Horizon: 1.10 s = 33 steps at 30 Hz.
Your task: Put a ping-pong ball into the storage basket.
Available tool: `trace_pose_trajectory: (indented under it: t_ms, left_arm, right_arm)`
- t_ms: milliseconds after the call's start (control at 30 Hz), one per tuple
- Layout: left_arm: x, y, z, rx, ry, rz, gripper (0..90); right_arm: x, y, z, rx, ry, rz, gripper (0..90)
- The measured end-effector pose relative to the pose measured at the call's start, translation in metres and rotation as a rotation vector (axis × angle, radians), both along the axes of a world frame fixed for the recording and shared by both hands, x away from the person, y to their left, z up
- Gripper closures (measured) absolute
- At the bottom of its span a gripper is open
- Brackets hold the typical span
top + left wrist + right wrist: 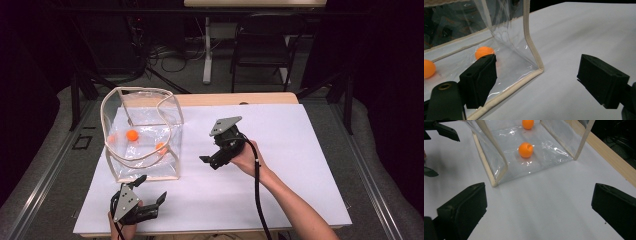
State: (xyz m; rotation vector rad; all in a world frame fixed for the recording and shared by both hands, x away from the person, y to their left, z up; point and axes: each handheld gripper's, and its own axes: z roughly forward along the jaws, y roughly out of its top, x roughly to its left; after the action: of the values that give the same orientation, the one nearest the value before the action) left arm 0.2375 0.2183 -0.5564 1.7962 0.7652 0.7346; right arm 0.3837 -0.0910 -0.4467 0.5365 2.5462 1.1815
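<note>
The right forearm reaches in across the white counter (pixel 280 150) at a slant, the hand wrapped round the right claw (pixel 210 161), which is tipped down and aimed toward the clear plastic bag (pixel 142 135) off to its front; its jaws stand wide apart with nothing between them. The left hand sits low at the counter's near edge, holding the left claw (pixel 151 189) level and pointed up toward the bag's near corner, its jaws likewise spread and empty. The bag stands upright just ahead of the left claw, a box-shaped pouch with cream binding along its edges and its mouth open to the top; in the left gripper view its near bottom corner (pixel 539 69) lies between the two jaws but farther out, not touched by either. From the right claw the bag lies ahead and a little to one side, near but apart, with one narrow end wall facing that claw and the long side running away from it. Inside, on the bag's floor, rest orange balls: one (pixel 525 150) close behind the wall that faces the right claw, another (pixel 527 123) farther back along the bag's length. In the left gripper view one ball (pixel 484 52) sits just beyond the tip of the left-hand jaw, behind the plastic.
</note>
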Motion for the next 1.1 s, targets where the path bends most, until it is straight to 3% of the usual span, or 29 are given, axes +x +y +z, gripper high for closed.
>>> trace_pose_trajectory:
  t_ms: [567, 1100]
  left_arm:
    - [0.001, 0.001, 0.0, -0.001, 0.005, 0.0, 15.6]
    - [-0.001, 0.001, 0.001, 0.001, -0.003, 0.007, 15.6]
  right_arm:
    - [-0.015, -0.017, -0.01, -0.02, 0.001, 0.002, 0.0]
    - [-0.031, -0.045, -0.028, -0.026, 0.013, -0.033, 0.0]
